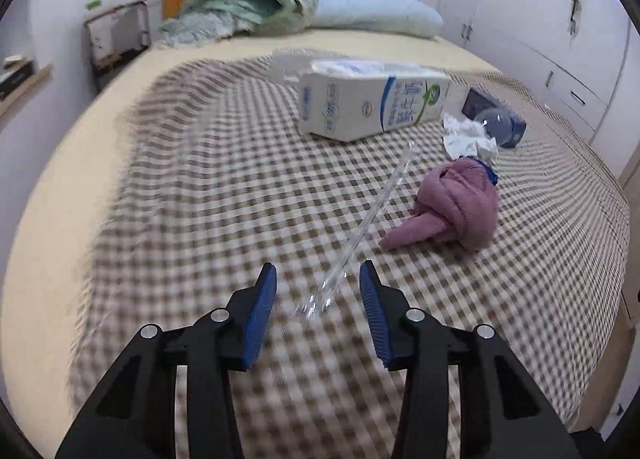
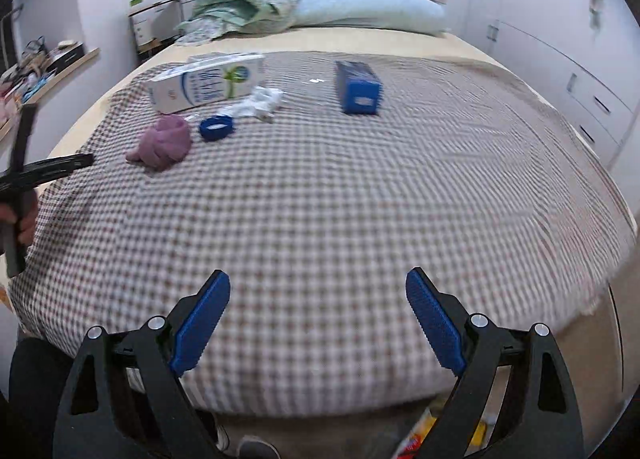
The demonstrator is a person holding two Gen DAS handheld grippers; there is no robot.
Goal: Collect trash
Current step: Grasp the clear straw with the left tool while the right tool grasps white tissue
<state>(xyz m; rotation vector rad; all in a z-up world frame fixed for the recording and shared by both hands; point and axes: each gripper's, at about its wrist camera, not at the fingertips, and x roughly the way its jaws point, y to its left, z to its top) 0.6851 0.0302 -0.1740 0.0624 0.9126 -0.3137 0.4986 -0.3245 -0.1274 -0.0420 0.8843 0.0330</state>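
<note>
Checked brown-and-white cloth (image 2: pixel 320 195) covers the bed in front of me, and the rubbish lies scattered across its far half. At the left, my left gripper (image 1: pixel 318 279) hangs above the cloth with its blue pads parted and pressing on nothing; a clear plastic strip (image 1: pixel 360 235) runs up between them, and I cannot tell whether it touches either pad. Further along lies the white milk carton (image 2: pixel 208 85) on its side, with the rolled mauve cloth bundle (image 2: pixel 162 143) in front of it, a blue round lid (image 2: pixel 216 127) just beside that, and crumpled white paper (image 2: pixel 260 103) touching the carton's end. Well apart to the right lies a blue rectangular box (image 2: pixel 358 89). My right gripper (image 2: pixel 318 287) hovers over the near edge, spread wide and empty.
</note>
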